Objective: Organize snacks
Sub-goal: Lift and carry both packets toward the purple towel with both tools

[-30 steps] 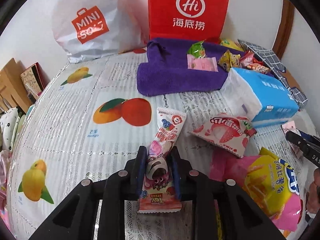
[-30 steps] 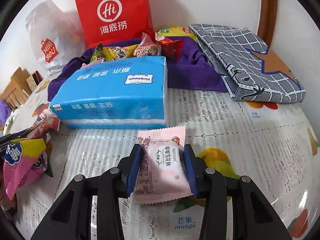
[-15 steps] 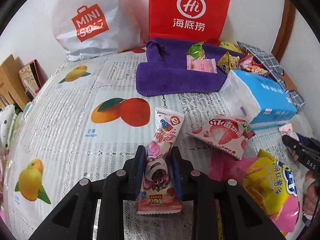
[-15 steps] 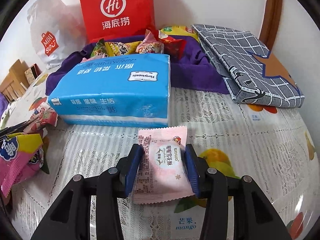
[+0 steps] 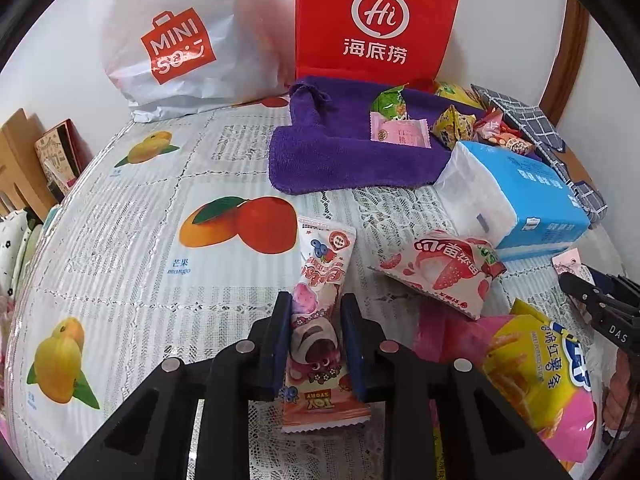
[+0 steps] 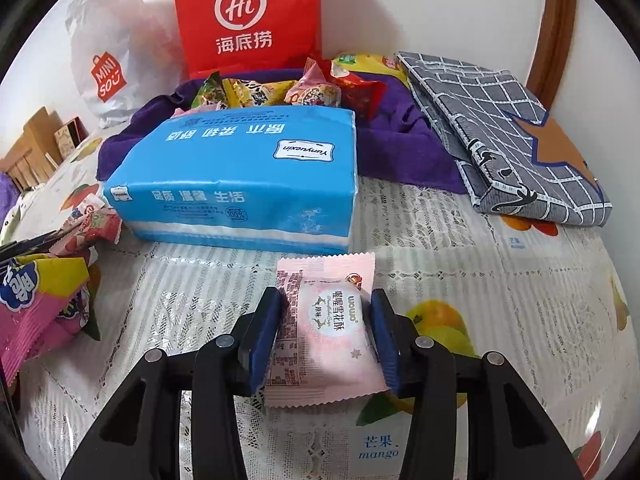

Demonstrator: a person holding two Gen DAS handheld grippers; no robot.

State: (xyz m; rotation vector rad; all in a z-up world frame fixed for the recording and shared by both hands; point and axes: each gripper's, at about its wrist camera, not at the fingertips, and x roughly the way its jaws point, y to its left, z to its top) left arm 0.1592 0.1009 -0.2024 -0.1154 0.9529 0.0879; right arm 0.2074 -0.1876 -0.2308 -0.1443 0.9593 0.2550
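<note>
Across the tabletop, covered by a fruit-print cloth, the largest items stand at the back wall: a white bag and a red bag. In front of the red bag lies a purple towel, which already carries several small wrapped snacks; judged from this, the towel is the collection area. A blue tissue pack lies just in front of the towel, and a folded grey cloth sits at its right end. Loose packets remain near the front: a yellow chip bag and a strawberry packet.

Step in hand: pickup, both hands at once. The left claw is nearly closed, its pads pressing the sides of a long bear-print bar, whose far end rests on the tabletop. The right claw is closed on a pink pastry packet, gripped across its width, close in front of the tissue pack.

Next move, as judged: lift each item clear, carry it over or around the tissue pack, and release it on a bare part of the towel. Thin wrappers may slip; maintain pad pressure until placement.
</note>
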